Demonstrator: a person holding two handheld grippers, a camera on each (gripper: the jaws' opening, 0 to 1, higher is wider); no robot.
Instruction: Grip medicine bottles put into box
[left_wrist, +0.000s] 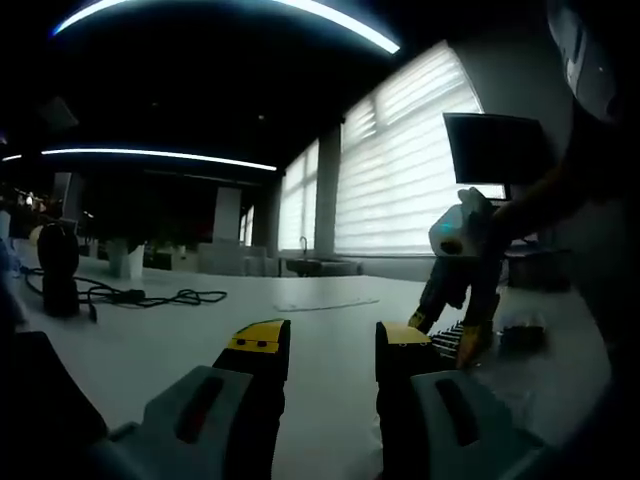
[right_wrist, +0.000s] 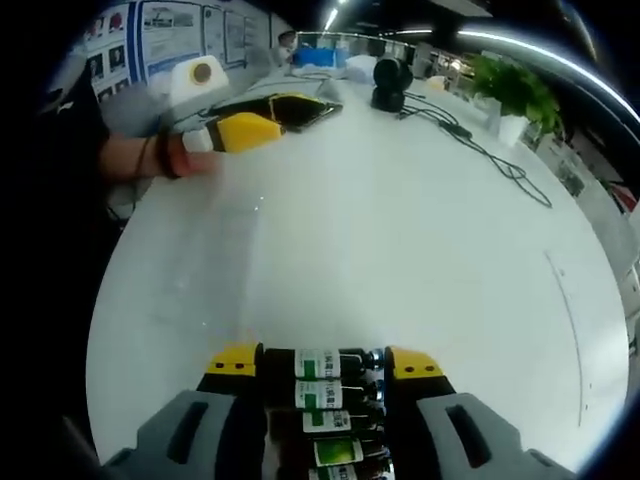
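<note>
In the right gripper view, a row of dark bottles (right_wrist: 325, 405) with green-and-white labels was seen lying on the white table (right_wrist: 400, 230), set between the jaws of the right gripper (right_wrist: 325, 368); whether the jaws pressed on them could not be told. The left gripper (right_wrist: 262, 120) was seen far across the table. In the left gripper view, the left gripper (left_wrist: 331, 345) was held released, nothing between its jaws, and the right gripper (left_wrist: 448, 335) was seen down at the bottles (left_wrist: 450, 340).
</note>
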